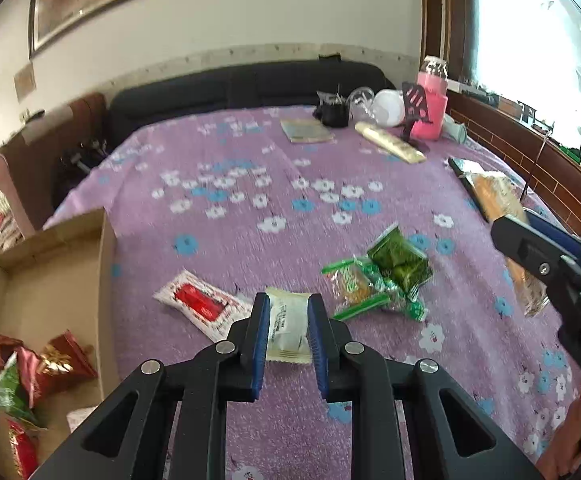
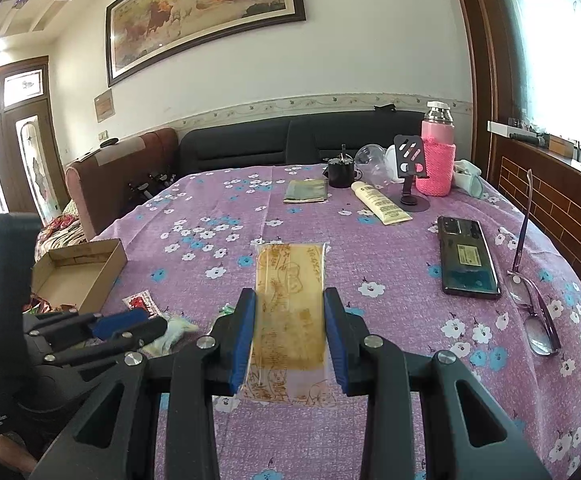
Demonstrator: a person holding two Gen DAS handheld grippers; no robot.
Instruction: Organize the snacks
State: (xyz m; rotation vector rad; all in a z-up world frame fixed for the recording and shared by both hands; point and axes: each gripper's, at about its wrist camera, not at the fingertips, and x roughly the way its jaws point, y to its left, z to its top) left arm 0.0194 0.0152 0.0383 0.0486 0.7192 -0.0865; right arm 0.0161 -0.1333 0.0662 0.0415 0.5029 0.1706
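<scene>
My left gripper (image 1: 288, 300) is shut on a small cream snack packet (image 1: 288, 326), pinched between its blue pads just above the purple flowered tablecloth (image 1: 250, 184). Left of it lies a red-and-white packet (image 1: 200, 304); to its right sit green wrapped snacks (image 1: 378, 276). A cardboard box (image 1: 102, 264) at the left holds several red and green packets (image 1: 38, 364). My right gripper (image 2: 289, 294) is shut on a long clear packet with a yellow-brown cake (image 2: 290, 304), held over the table. That right gripper (image 1: 538, 256) also shows at the right edge of the left wrist view.
At the far end stand a pink-sleeved flask (image 2: 436, 152), a black phone stand (image 2: 410, 176), a cream tube (image 2: 380, 202), a dark cup (image 2: 340, 172) and a green booklet (image 2: 305, 191). A phone (image 2: 468, 256) and glasses (image 2: 530, 288) lie at the right. A sofa (image 2: 290, 140) stands behind.
</scene>
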